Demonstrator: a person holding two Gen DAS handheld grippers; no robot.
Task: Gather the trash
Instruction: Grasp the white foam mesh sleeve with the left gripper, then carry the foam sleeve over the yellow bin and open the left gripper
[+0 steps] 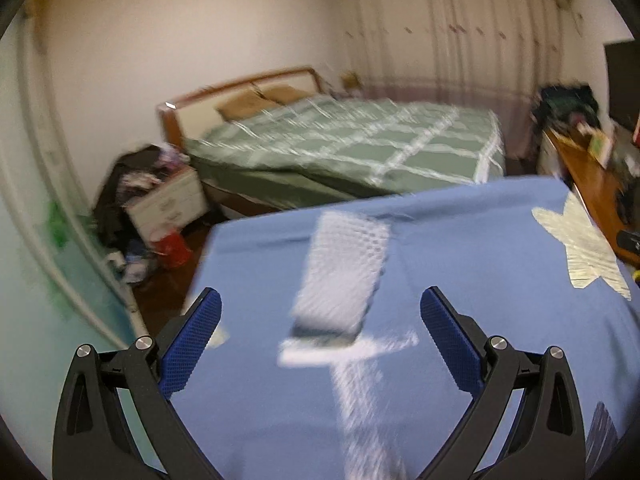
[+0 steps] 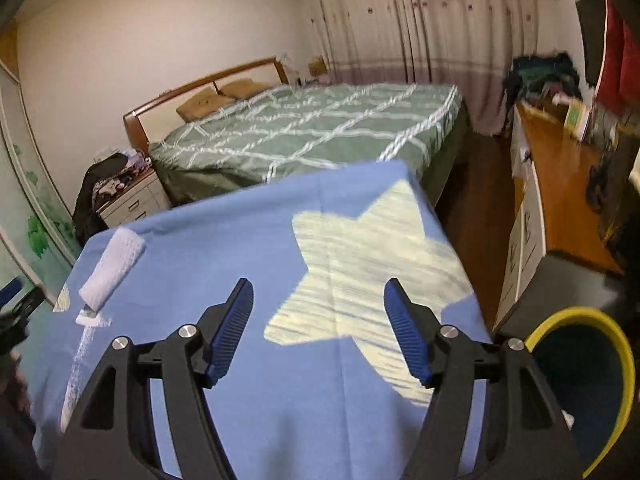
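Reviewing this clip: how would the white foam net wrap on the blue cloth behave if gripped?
The white foam net wrap looks like open mesh, so probably very light and squashy. It lies flattened on the blue cloth, so it likely flexes rather than rolls.

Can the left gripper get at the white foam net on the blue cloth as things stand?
Probably yes. The left gripper is open and empty, and the white foam net lies flat on the blue cloth just ahead of its fingertips, with nothing between them.
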